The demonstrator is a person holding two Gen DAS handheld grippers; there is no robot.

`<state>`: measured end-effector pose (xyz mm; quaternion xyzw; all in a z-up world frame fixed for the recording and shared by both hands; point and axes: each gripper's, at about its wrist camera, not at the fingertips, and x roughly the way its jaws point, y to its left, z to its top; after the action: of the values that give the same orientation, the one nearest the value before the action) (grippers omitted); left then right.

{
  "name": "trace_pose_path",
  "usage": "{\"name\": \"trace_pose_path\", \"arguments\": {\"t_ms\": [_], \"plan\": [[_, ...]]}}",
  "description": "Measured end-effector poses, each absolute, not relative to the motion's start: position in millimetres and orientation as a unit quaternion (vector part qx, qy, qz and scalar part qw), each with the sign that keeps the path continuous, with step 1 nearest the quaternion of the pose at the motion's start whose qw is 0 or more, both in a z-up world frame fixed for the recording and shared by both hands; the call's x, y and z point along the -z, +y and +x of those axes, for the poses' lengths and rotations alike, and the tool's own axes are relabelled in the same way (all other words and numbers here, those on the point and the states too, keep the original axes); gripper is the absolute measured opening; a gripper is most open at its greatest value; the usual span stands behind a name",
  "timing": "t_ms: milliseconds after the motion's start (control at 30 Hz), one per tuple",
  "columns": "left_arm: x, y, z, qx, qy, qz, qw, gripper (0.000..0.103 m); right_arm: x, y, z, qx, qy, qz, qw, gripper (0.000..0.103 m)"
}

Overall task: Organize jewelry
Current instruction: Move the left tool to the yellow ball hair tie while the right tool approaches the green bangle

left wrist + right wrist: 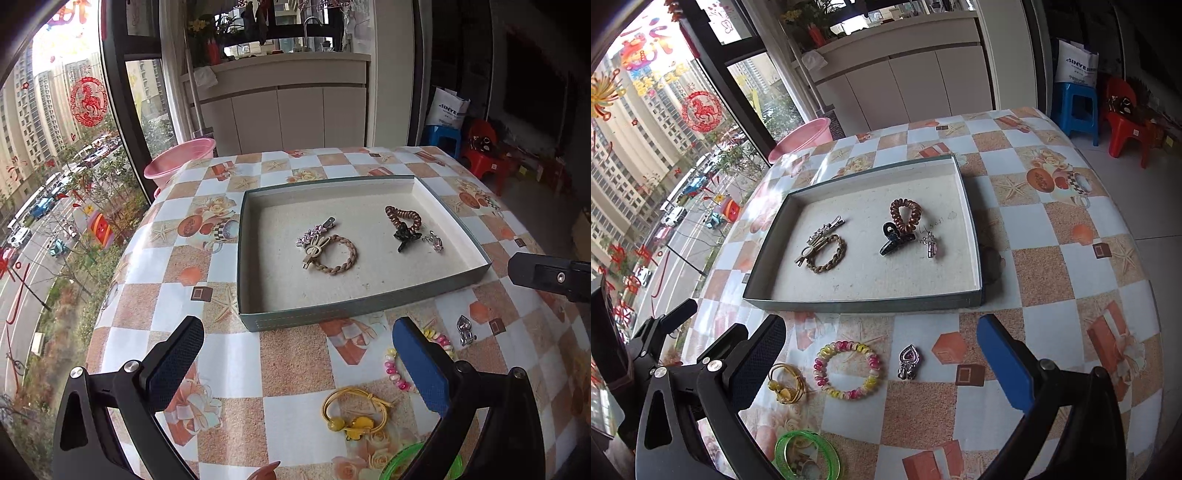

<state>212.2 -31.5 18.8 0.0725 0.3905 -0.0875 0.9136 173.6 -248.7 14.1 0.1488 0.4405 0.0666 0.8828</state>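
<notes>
A shallow grey-green box point(354, 308) point(864, 304) lies on the table. In it lie a braided ring with a bow point(334, 254) point(827, 254), a sparkly clip point(316, 230), a brown coil tie point(402, 216) point(905, 214), a black claw clip point(404, 236) point(895, 240) and a small silver clip point(434, 240) point(931, 245). In front of the box lie a pink-yellow coil tie point(846, 369) point(393, 369), a heart clip point(909, 362) point(464, 329), a yellow tie point(354, 411) point(785, 384) and a green bangle point(807, 456). My left gripper point(299, 363) and right gripper point(882, 365) are open and empty above these.
A checked patterned tablecloth point(1052, 229) covers the table. A pink basin point(177, 160) point(801, 138) stands past the far left edge by the window. Blue and red stools point(1078, 107) stand on the floor at the right. White cabinets point(295, 114) are behind.
</notes>
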Motion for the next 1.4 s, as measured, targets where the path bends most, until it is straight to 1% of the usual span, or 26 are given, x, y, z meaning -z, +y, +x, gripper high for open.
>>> {"name": "trace_pose_path", "arguments": {"t_ms": [333, 600, 800, 967, 1300, 1400], "plan": [[-2.0, 0.2, 176.0, 0.085, 0.409, 0.049, 0.907, 0.103, -10.6, -229.8, 133.2, -0.088, 0.461, 0.145, 0.871, 0.103], [24.1, 11.5, 153.8, 0.095, 0.430, 0.058, 0.896, 0.103, 16.2, -205.0, 101.3, -0.096, 0.491, 0.114, 0.858, 0.103], [39.5, 13.5, 159.1, 0.092, 0.449, 0.047, 0.887, 0.103, 41.2, -188.1, 84.1, -0.086, 0.514, 0.079, 0.850, 0.103], [43.3, 12.7, 166.9, 0.093, 0.454, 0.033, 0.885, 0.103, 51.3, -182.3, 78.4, -0.077, 0.520, 0.066, 0.848, 0.103], [50.6, -6.3, 189.5, 0.094, 0.459, 0.052, 0.882, 0.103, 62.8, -166.1, 79.1, -0.061, 0.523, 0.024, 0.850, 0.102], [53.7, -12.2, 192.9, 0.096, 0.461, 0.061, 0.880, 0.103, 65.5, -160.7, 80.1, -0.061, 0.524, 0.013, 0.849, 0.100]]}}
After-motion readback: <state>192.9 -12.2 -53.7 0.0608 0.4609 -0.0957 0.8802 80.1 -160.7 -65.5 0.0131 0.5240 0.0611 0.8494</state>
